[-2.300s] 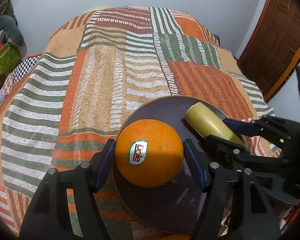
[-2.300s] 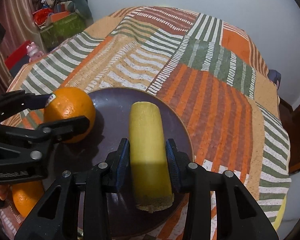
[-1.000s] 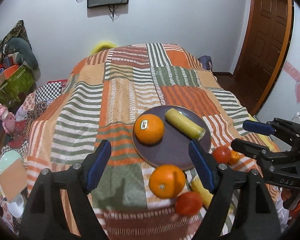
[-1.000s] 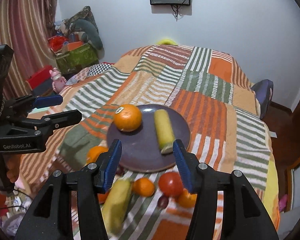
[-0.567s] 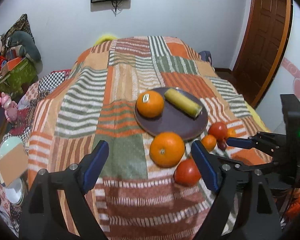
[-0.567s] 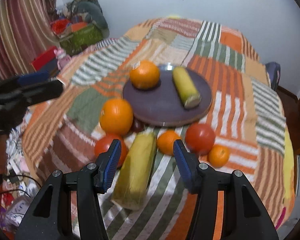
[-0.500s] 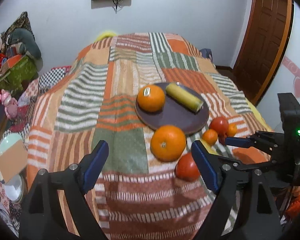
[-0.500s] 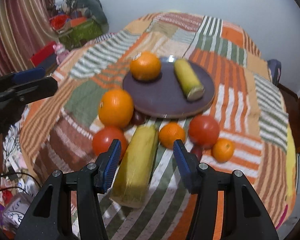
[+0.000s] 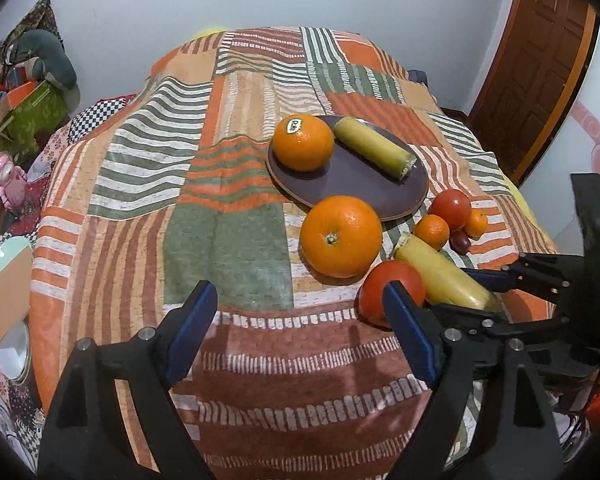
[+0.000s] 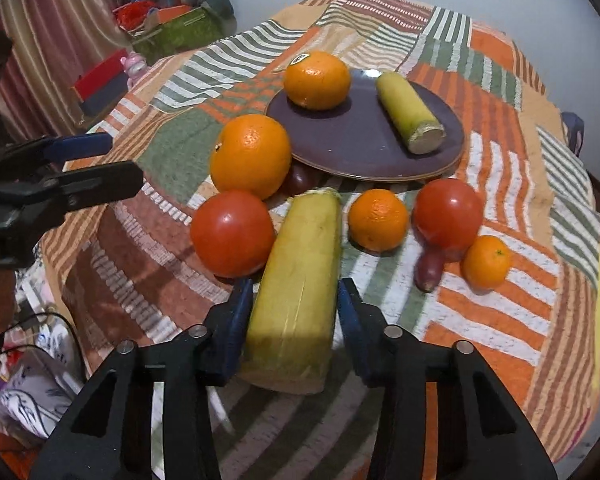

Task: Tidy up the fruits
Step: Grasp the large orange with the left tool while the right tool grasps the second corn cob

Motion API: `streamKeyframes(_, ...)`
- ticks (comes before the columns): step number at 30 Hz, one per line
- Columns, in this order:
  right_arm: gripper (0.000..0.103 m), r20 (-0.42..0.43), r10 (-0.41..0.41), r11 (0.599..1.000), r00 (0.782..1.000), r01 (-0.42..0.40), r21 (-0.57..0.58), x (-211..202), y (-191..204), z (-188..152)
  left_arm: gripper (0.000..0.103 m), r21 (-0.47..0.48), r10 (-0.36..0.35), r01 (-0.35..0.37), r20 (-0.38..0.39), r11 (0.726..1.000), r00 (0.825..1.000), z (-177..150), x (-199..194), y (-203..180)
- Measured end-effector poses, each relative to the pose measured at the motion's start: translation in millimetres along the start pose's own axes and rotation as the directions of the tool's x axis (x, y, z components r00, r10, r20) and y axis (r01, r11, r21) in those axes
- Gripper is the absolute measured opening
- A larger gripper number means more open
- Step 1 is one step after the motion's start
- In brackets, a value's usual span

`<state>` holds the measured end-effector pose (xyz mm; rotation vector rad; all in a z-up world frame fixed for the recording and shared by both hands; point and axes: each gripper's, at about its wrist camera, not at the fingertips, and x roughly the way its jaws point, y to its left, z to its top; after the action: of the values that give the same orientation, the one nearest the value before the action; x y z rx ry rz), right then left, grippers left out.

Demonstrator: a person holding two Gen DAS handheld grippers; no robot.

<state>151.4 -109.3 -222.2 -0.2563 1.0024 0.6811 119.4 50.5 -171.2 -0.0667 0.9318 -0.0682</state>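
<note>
Since the moment we set the labelled orange (image 10: 317, 79) and the short yellow piece (image 10: 409, 117) on the dark plate (image 10: 364, 160), both our tools have drawn back and come low, and the right hand-held gripper (image 10: 296, 312) now straddles the long yellow fruit (image 10: 300, 280) on the bedspread (image 9: 228, 240). Its jaws stand apart, one on each side of the fruit's near end, not yet clamped. The left hand-held gripper (image 9: 300, 340) hangs spread wide over bare cloth, grasping nothing. The yellow fruit's long axis runs almost straight away from us, cut end nearest, far end aimed at the plate's rim. We judge it moderately heavy, with a smooth skin that may slip, and firm enough for a squeeze across its width; a grip nearer the middle would keep it from tipping. Touching its left flank sits a red tomato (image 10: 232, 232), which looks soft and easily bruised. Beyond that lies a big orange (image 10: 252, 156), touching the tomato; to the right lie a small orange (image 10: 378, 219), a second tomato (image 10: 448, 214), a smaller orange (image 10: 486, 262) and a dark grape-like fruit (image 10: 428, 266).
</note>
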Motion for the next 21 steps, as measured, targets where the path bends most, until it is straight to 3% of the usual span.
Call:
streamKeyframes(10,0.036,-0.042,0.004,1.0,0.999,-0.004,0.004,-21.0,-20.4,-14.0,0.085,0.033,-0.02,0.021,-0.017,0.999,1.0,9.0,15.6,-12.8)
streamKeyframes(21,0.036,-0.067,0.037,0.999,0.997,-0.038,-0.016,13.5,-19.4,12.5,0.085,0.018,-0.034,0.035,-0.052,0.999,0.998,26.5,42.9,-12.4)
